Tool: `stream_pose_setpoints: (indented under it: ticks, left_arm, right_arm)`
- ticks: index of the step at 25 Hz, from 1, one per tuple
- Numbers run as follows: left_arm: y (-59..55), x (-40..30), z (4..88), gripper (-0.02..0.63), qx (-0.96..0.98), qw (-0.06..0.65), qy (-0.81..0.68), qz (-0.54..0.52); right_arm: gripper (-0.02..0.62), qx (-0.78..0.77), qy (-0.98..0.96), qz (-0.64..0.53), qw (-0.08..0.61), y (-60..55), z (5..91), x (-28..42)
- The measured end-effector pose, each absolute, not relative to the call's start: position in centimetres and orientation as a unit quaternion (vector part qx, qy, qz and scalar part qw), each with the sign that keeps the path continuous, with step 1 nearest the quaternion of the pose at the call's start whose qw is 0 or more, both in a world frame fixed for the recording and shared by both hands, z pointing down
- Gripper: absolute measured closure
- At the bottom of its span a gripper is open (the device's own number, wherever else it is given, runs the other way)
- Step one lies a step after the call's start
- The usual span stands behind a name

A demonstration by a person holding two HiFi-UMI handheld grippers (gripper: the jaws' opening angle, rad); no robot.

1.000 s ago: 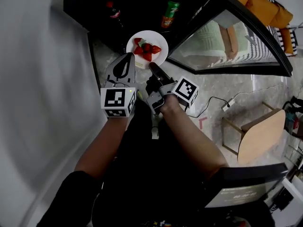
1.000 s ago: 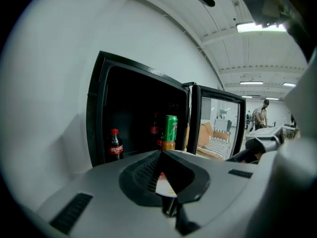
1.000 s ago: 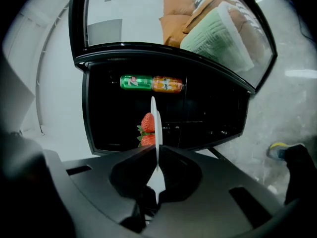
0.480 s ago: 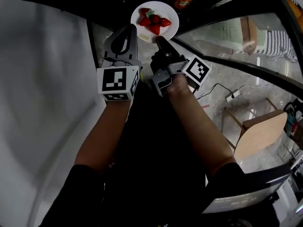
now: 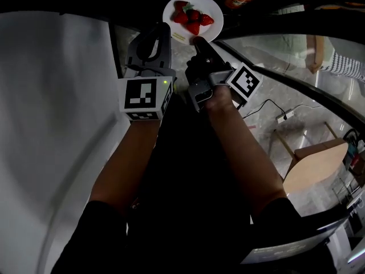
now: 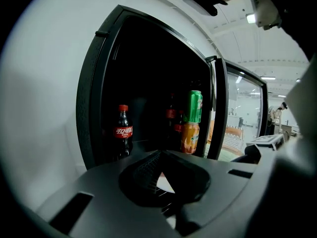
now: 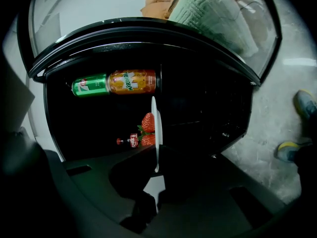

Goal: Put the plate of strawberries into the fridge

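- The right gripper (image 5: 197, 40) is clamped on the near rim of a white plate (image 5: 209, 5). The plate carries red strawberries (image 5: 193, 17).
- The plate is held level at the mouth of an open fridge (image 6: 99, 108), with the dark interior behind it.
- The left gripper (image 5: 161, 28) is just left of the plate, not touching it. Its jaws are together and hold nothing.
- Inside the fridge stand a cola bottle (image 6: 123, 132), a green can (image 6: 195, 106) and an orange can (image 6: 188, 138).
- The fridge's glass door (image 6: 237, 118) stands open to the right.
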State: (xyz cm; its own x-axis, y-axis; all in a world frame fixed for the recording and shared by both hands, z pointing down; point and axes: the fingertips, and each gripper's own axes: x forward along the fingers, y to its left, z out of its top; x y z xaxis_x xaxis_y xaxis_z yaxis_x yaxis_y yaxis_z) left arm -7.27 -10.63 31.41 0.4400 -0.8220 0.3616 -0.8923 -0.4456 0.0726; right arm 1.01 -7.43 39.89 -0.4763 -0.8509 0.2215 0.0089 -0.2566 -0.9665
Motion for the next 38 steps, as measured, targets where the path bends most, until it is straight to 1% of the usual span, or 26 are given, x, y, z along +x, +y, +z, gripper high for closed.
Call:
stream_pose_setpoints:
  ticks: [5, 29, 38]
  left_arm:
    - [-15.7, -7.6, 31.2, 0.601, 0.839, 0.132, -0.506, 0.146]
    - [-10.7, -8.0, 33.0, 0.601, 0.835, 0.141, -0.515, 0.135]
    - [-10.3, -8.1, 33.7, 0.601, 0.833, 0.141, -0.518, 0.134]
  right_arm:
    - [0.577, -0.407, 0.515, -0.686, 0.315, -12.5, 40.0, 0.5]
    - [0.577, -0.397, 0.542, -0.661, 0.335, -12.5, 41.0, 0.5]
    - [0.567, -0.387, 0.548, -0.650, 0.358, -12.5, 41.4, 0.6]
